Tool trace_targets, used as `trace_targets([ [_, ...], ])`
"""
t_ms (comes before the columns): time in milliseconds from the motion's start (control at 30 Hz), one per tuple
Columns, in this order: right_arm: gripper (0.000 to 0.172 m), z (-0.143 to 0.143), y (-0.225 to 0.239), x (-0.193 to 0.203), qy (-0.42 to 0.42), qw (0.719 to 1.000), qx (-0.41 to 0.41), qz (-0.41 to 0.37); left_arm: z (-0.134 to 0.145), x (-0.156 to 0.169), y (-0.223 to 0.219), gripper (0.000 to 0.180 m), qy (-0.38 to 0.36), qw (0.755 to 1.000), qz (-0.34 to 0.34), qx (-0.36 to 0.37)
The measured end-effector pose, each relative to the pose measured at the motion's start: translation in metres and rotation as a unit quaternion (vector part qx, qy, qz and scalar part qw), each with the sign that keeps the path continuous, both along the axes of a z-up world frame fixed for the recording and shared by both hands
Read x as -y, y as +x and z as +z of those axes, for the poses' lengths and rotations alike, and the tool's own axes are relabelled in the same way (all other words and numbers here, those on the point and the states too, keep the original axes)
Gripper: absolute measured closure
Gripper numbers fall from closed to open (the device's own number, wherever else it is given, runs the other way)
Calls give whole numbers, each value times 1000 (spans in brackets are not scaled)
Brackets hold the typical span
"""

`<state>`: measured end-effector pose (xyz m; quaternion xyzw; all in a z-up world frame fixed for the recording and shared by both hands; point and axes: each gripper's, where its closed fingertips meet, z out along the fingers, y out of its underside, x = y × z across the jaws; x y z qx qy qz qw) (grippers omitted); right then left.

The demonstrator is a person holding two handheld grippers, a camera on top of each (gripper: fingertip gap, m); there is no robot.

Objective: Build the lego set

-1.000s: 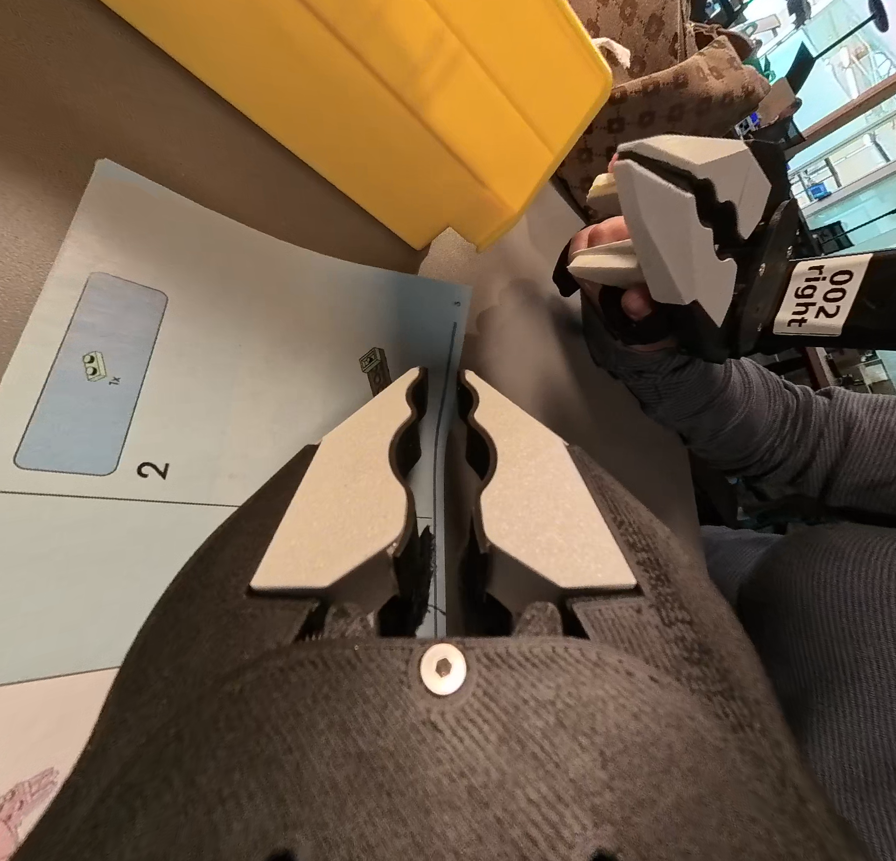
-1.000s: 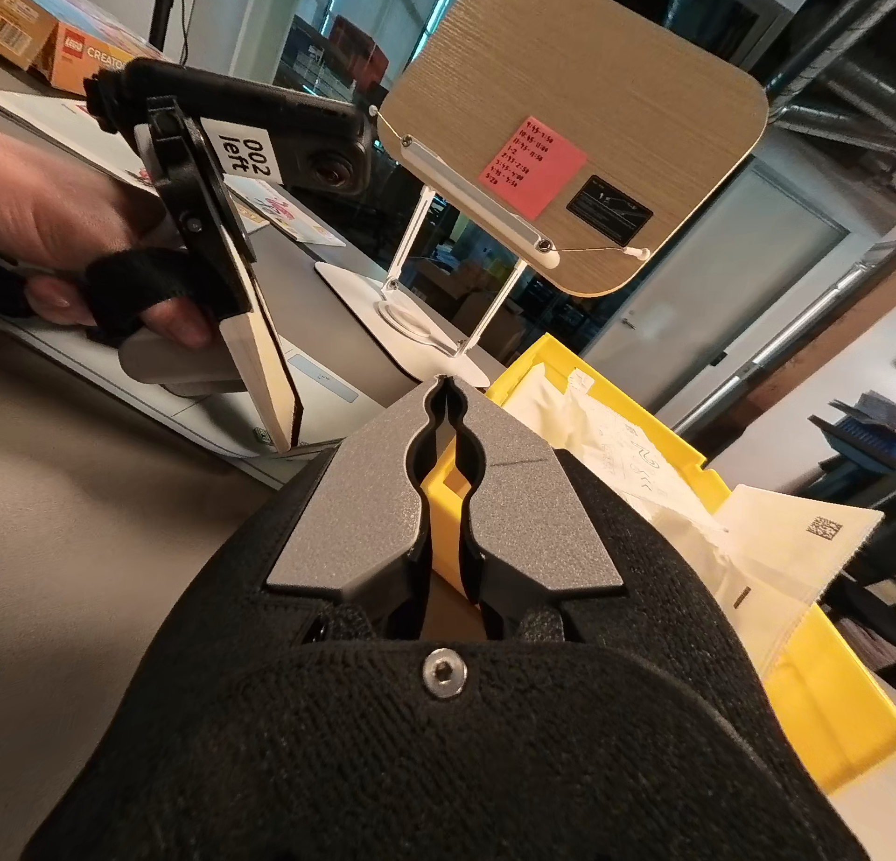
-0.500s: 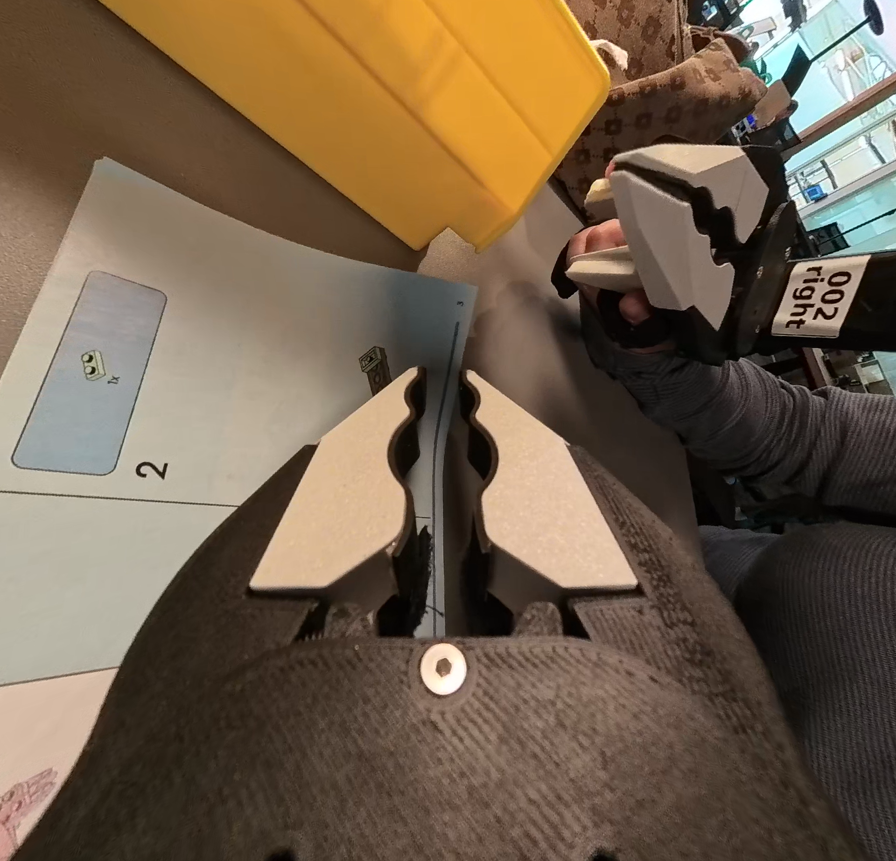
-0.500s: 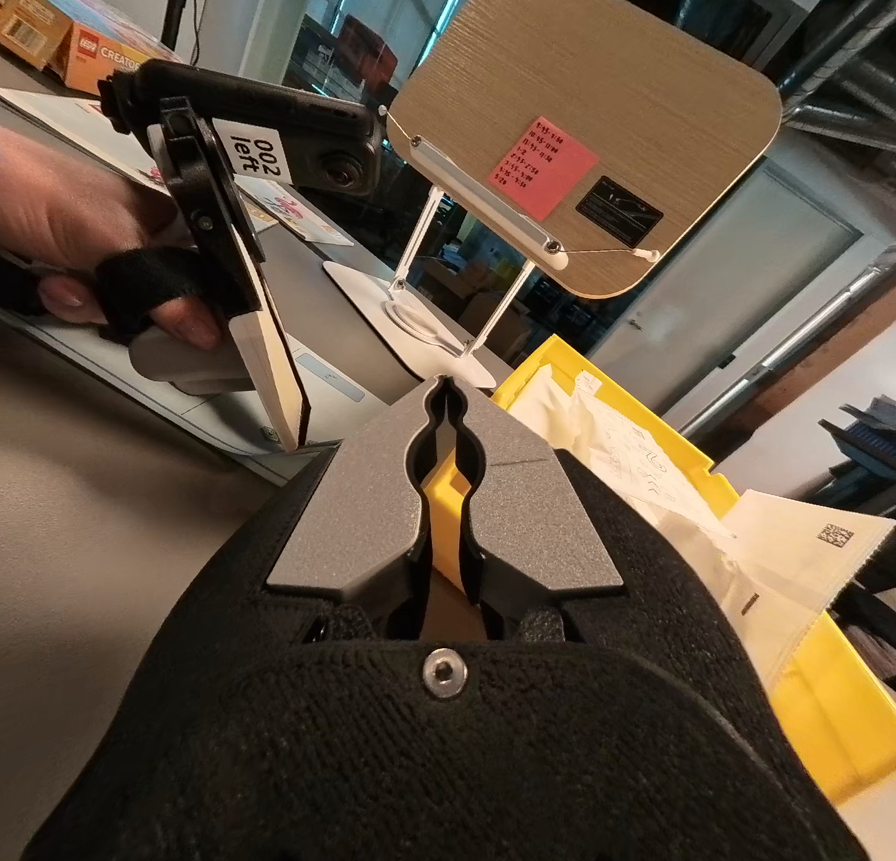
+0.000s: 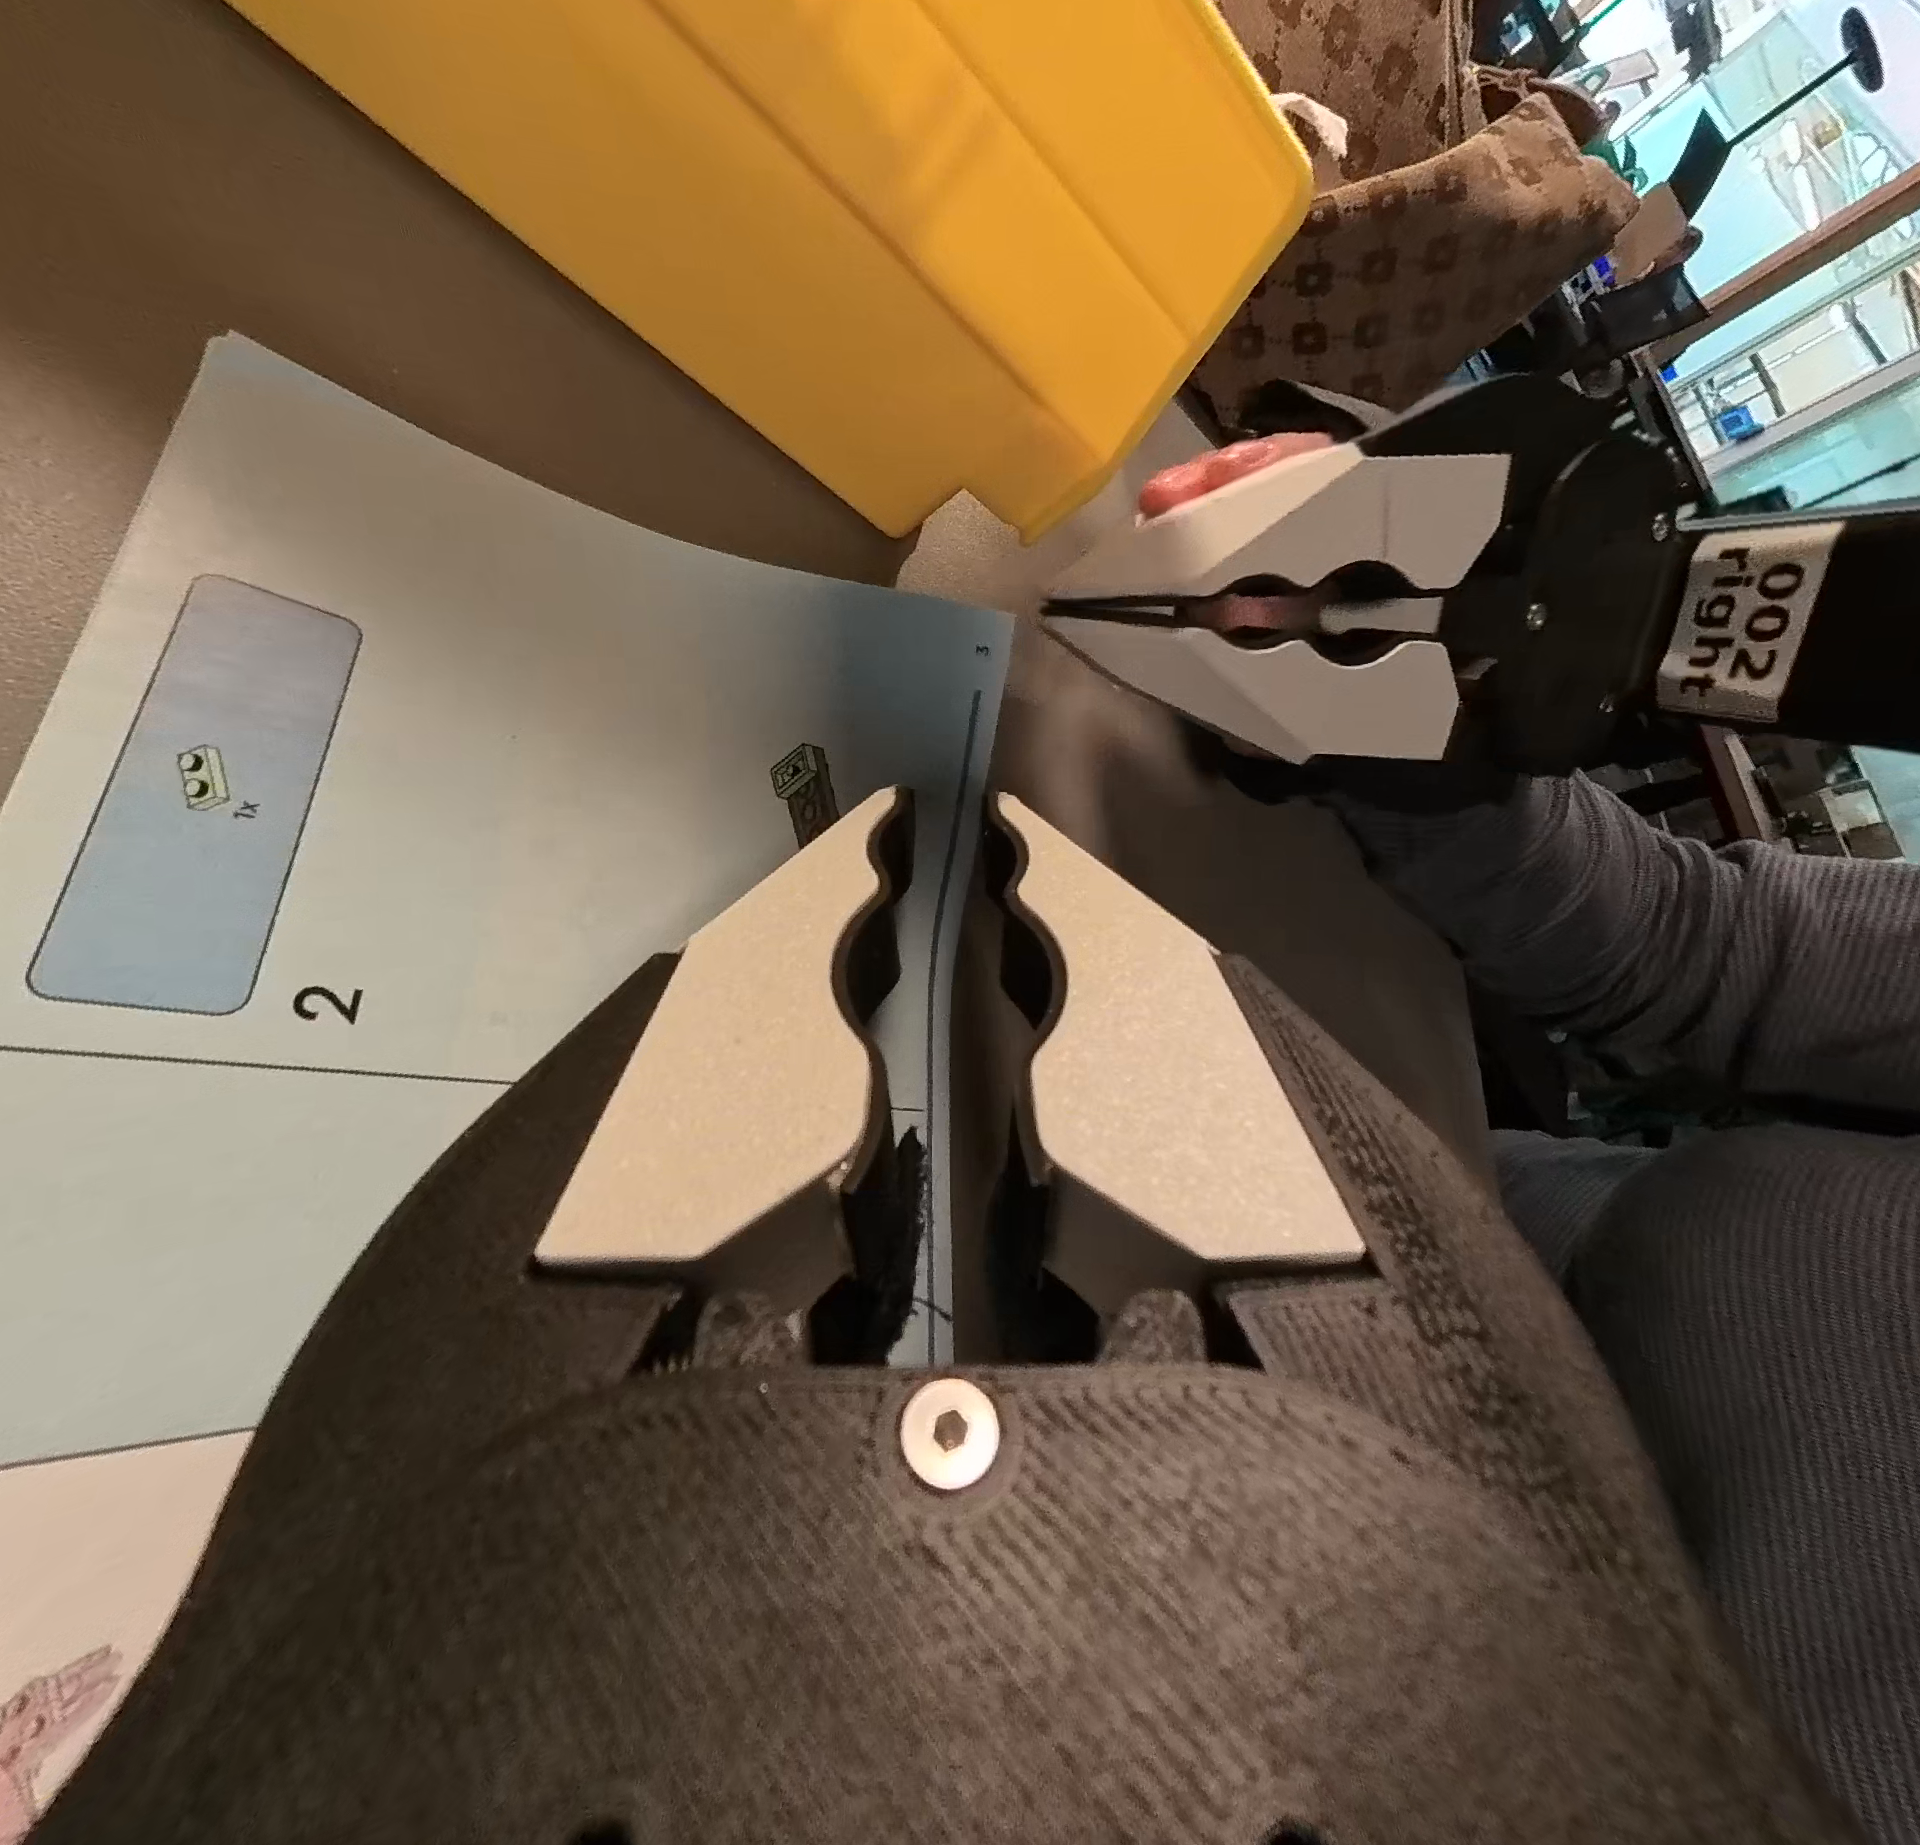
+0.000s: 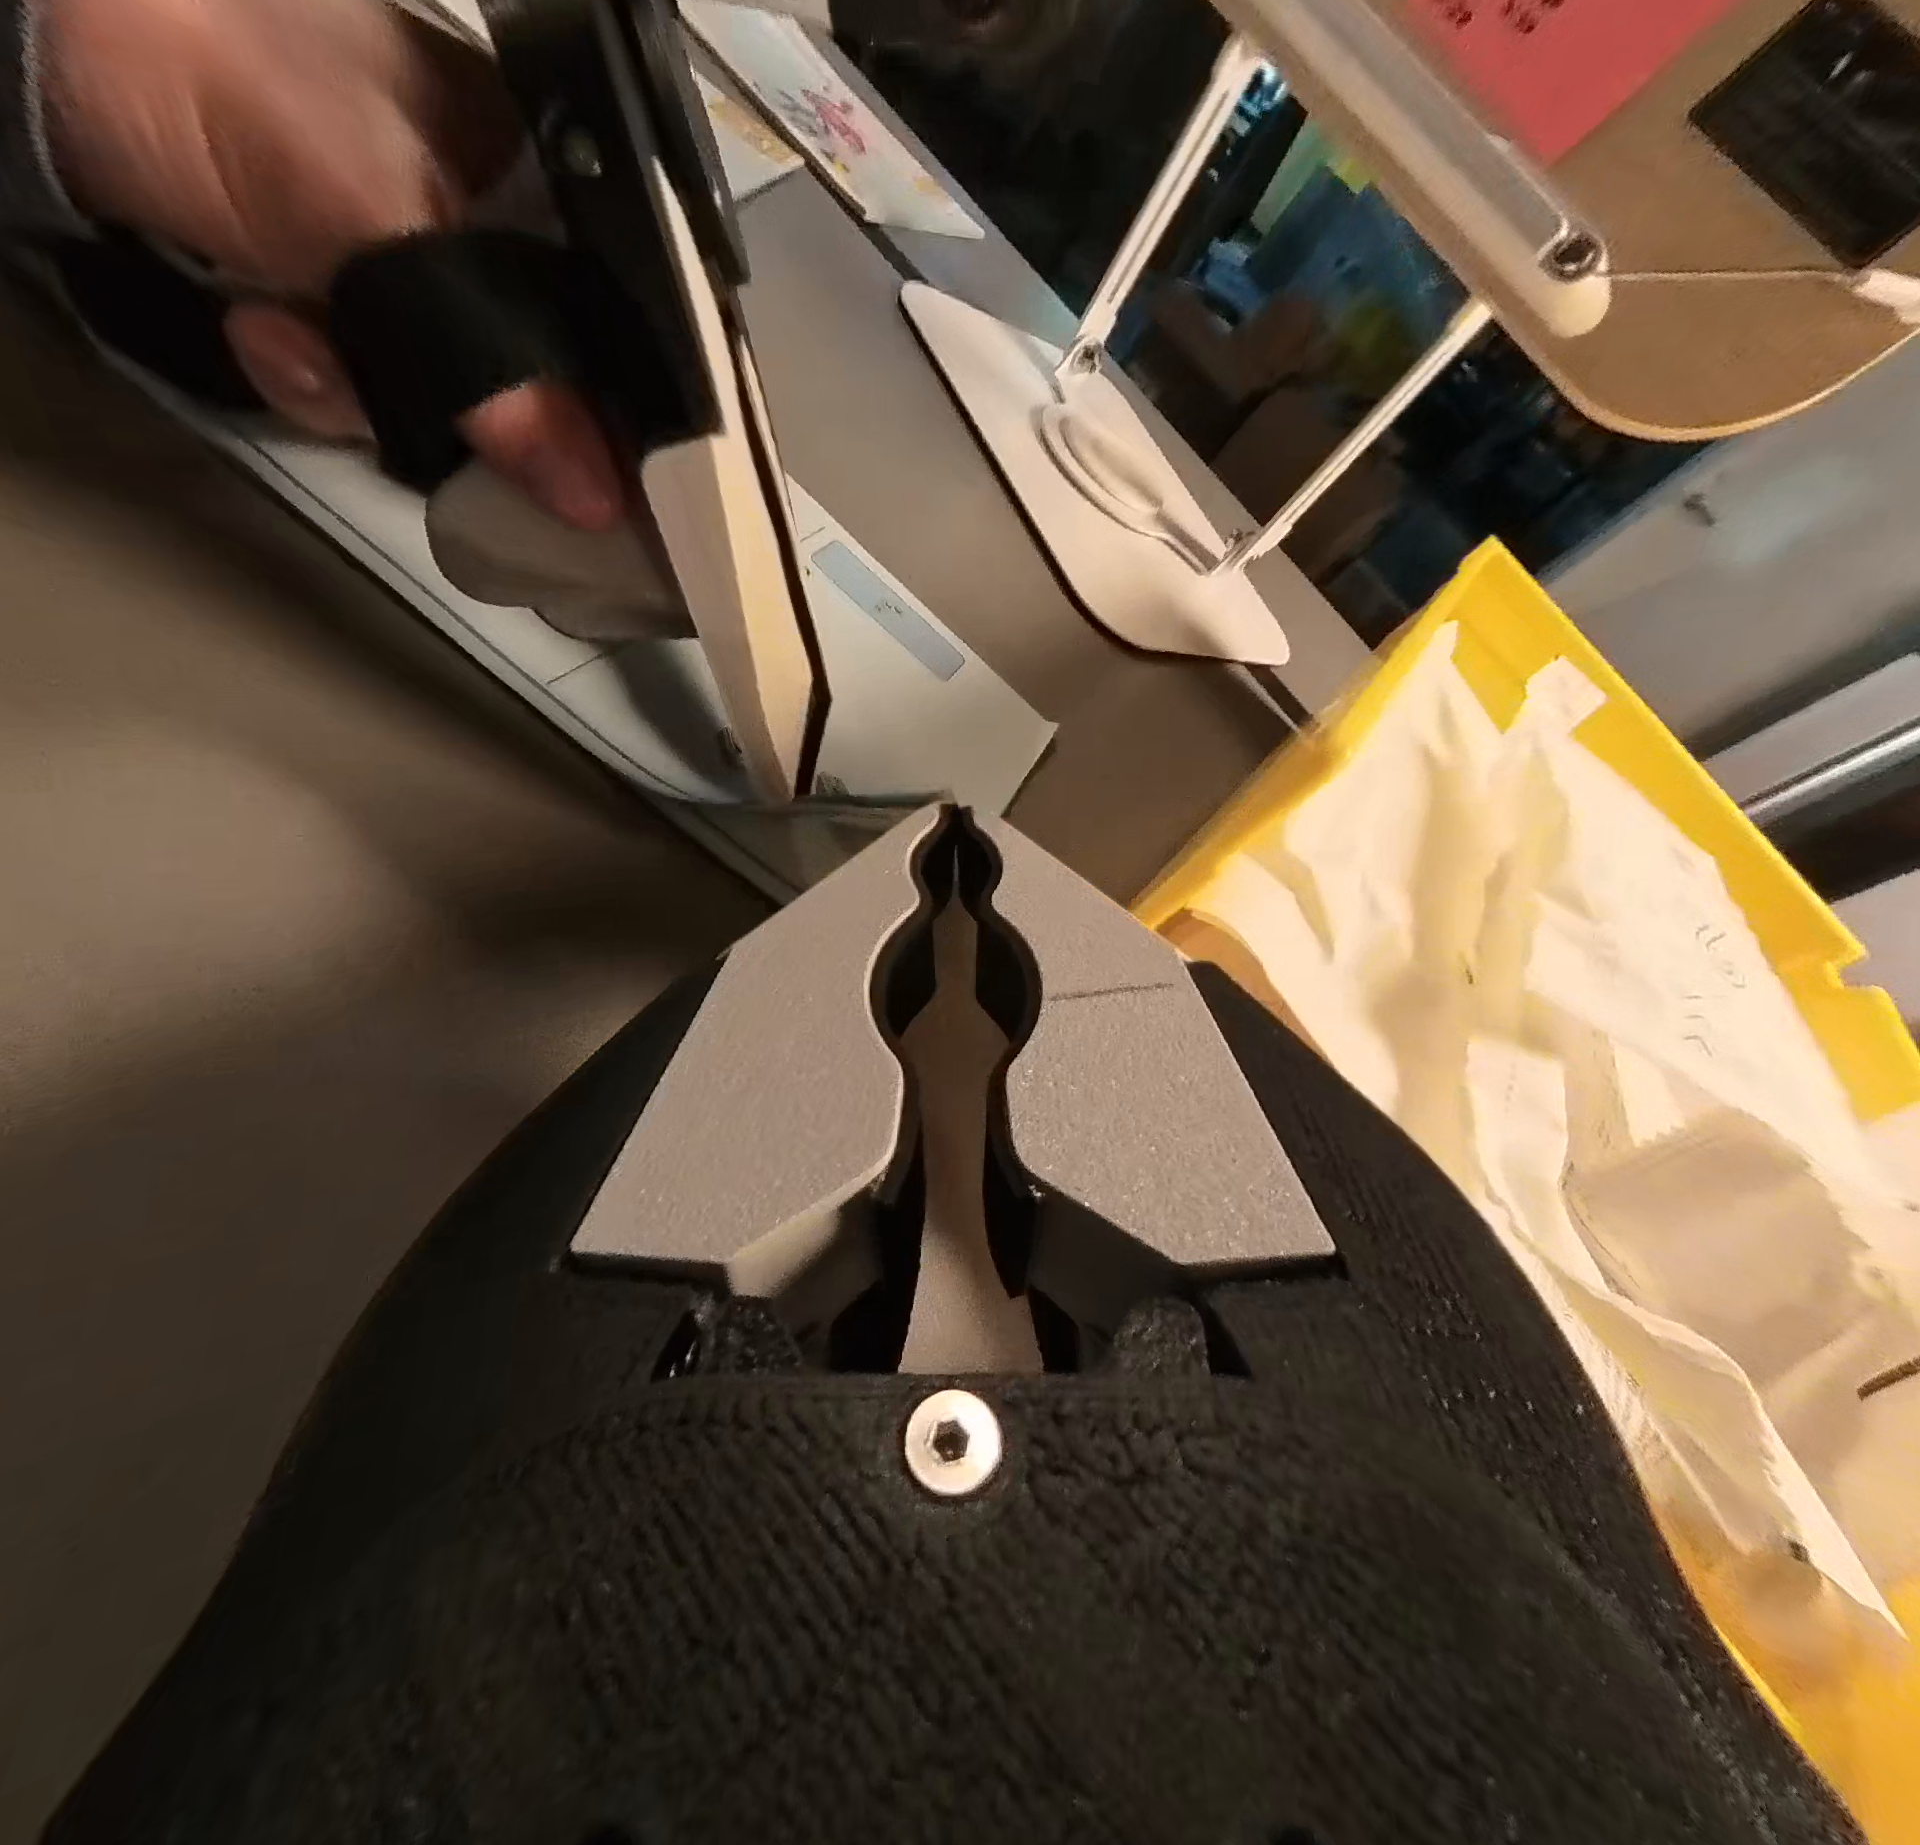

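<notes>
The left gripper (image 5: 945, 808) hangs low over the light blue instruction sheet (image 5: 540, 756), its fingers (image 5: 769, 1016) a narrow slit apart and clamping nothing — the sheet's right edge runs straight up through that slit, lying on the worktop (image 5: 104, 237) below. The right gripper (image 6: 956, 819) comes in from the right, its fingers (image 6: 790, 1068) pressed together at the tips with nothing seen between them, pointed at the sheet's near corner. From the left wrist view those tips sit just off the page's top-right corner — touching or a hair short, the blur makes it hard to say. So the right gripper is nearer the corner, the left nearer the page edge. The yellow bin (image 5: 831, 185) stands just beyond, crumpled paper bags (image 6: 1507, 964) inside.
</notes>
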<state>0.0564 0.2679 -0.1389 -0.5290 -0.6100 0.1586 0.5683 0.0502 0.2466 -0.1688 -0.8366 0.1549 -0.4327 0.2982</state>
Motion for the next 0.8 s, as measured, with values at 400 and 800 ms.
trace_targets([
  [400,172,-11,1,-6,-50,998,27,-29,0,0,0,169,0,1000,1,0],
  [800,171,-33,-2,1,-51,994,99,-12,2,1,1,165,1,1000,-3,6],
])
